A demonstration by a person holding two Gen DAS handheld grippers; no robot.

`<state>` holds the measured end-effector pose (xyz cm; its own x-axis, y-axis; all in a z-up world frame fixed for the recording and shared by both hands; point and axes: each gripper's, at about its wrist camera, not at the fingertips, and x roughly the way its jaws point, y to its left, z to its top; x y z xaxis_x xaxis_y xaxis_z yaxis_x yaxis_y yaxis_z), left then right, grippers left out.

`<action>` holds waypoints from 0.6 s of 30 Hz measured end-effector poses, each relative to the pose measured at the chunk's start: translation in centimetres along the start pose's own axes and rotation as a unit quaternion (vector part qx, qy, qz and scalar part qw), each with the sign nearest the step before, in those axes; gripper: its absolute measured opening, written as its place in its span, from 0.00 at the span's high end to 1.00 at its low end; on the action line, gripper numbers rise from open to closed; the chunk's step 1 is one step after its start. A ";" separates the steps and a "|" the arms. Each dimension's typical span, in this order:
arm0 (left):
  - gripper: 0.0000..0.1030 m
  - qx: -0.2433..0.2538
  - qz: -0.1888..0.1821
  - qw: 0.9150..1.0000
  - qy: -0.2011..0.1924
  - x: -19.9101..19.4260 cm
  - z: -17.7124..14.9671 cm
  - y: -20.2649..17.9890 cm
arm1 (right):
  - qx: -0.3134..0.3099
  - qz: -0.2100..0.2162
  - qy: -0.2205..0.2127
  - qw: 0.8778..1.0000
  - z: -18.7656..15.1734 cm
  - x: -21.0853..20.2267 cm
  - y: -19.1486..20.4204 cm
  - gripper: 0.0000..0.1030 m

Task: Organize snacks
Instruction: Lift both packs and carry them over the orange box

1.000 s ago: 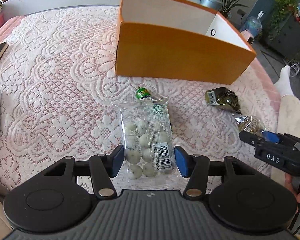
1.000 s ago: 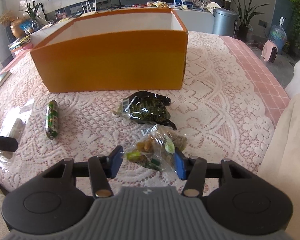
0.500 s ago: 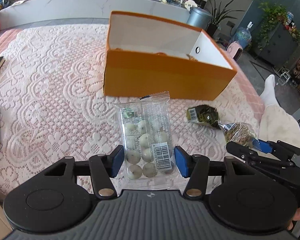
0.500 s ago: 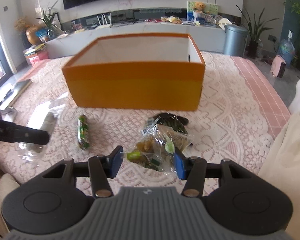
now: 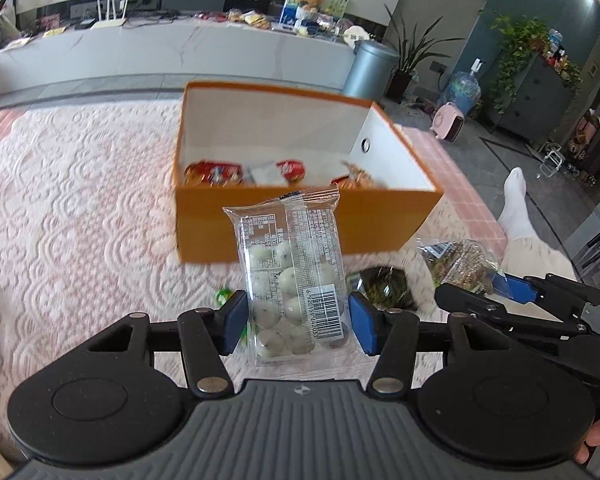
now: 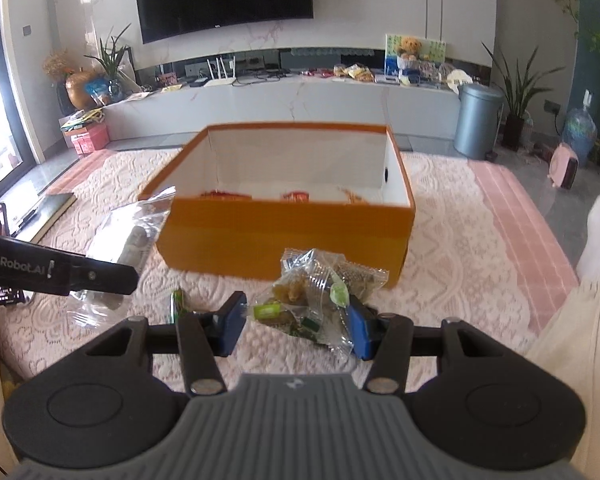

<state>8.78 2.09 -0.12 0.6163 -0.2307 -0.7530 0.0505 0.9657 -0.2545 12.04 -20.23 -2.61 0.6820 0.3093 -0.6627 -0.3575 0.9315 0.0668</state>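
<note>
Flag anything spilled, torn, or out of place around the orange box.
Nothing looks spilled or torn. Two snacks lie loose on the lace cloth outside the orange box: a dark green packet and a small green candy. The clear bag of white balls and the mixed snack bag are held in grippers.

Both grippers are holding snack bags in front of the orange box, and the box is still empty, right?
Not empty. The left wrist view shows red-wrapped snacks already lying inside the orange box. The rest holds: left gripper and right gripper each grip a bag.
</note>
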 end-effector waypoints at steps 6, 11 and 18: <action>0.40 0.018 -0.007 1.000 -0.016 0.1 2.3 -1.0 | -0.023 0.001 -0.023 0.999 2.9 0.2 0.3 0.51; 0.40 0.020 -0.004 0.999 -0.031 0.6 4.2 -1.1 | -0.039 0.003 -0.036 0.999 5.1 1.0 0.3 0.51; 0.40 0.017 0.008 0.999 -0.040 2.4 6.7 -0.8 | -0.066 -0.003 -0.047 0.997 7.8 2.9 0.2 0.51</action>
<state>15.51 1.60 2.30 0.6785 -0.2055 -0.7053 0.0654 0.9732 -0.2207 18.94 -17.66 1.35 0.7383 0.3269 -0.5899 -0.4300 0.9020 -0.0385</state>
